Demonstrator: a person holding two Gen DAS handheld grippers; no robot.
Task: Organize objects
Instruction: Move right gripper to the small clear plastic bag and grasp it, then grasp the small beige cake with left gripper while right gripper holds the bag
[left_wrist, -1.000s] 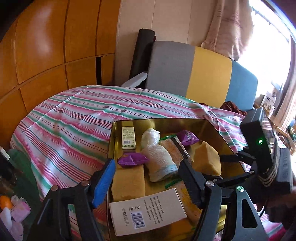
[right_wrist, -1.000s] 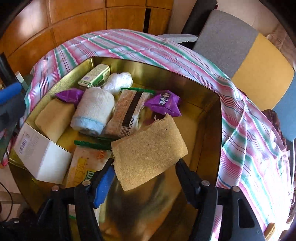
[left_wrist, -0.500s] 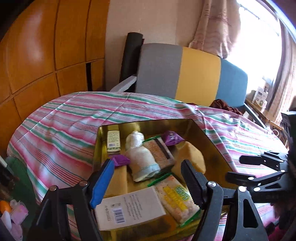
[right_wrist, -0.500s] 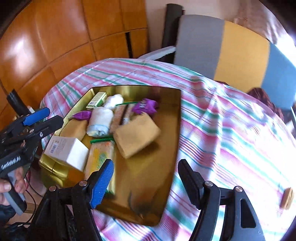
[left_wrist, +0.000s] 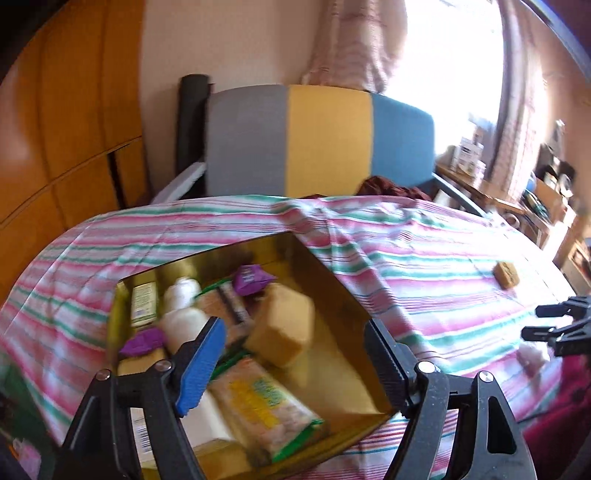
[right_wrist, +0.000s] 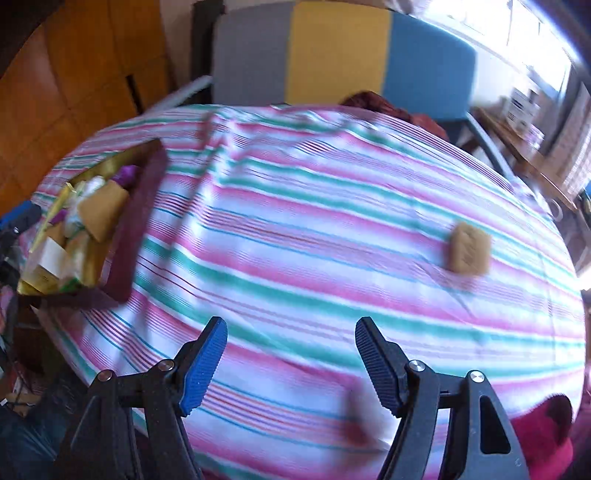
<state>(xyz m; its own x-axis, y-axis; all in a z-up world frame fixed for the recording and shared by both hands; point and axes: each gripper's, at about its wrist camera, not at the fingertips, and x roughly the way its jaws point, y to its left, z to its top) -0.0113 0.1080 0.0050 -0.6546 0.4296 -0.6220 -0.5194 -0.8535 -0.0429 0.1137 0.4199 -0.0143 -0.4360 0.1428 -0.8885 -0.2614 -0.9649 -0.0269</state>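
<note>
Here, the right gripper (right_wrist: 290, 363) stands with its jaws apart and nothing between them, only striped tablecloth (right_wrist: 295, 229) below. From these tongs the remaining loose item, a tan biscuit-like block (right_wrist: 468, 250), lies ahead and to the right, alone on the cloth and well apart from everything else. It appears roughly rectangular, its longer side running near-upright in the right wrist view with a slight lean; motion blur prevents a finer reading. In the same view the gold tin (right_wrist: 144, 206) sits far to the left, already loaded with sponges, packets and small boxes.

The left gripper (left_wrist: 291, 363) hovers over that tin, its jaws opening and gripping nothing; a sponge (left_wrist: 282, 332) and a snack packet (left_wrist: 266, 402) lie in the tin (left_wrist: 343, 295) below them. From the left wrist view the block (left_wrist: 506, 274) appears far off to the right, beyond the right gripper's fingertips (left_wrist: 546, 321).

Judgement: the right hand is the nearer to the block. Its next move probably calls for a reach forward and rightward, with the jaws turned to straddle the block's shorter side.
</note>
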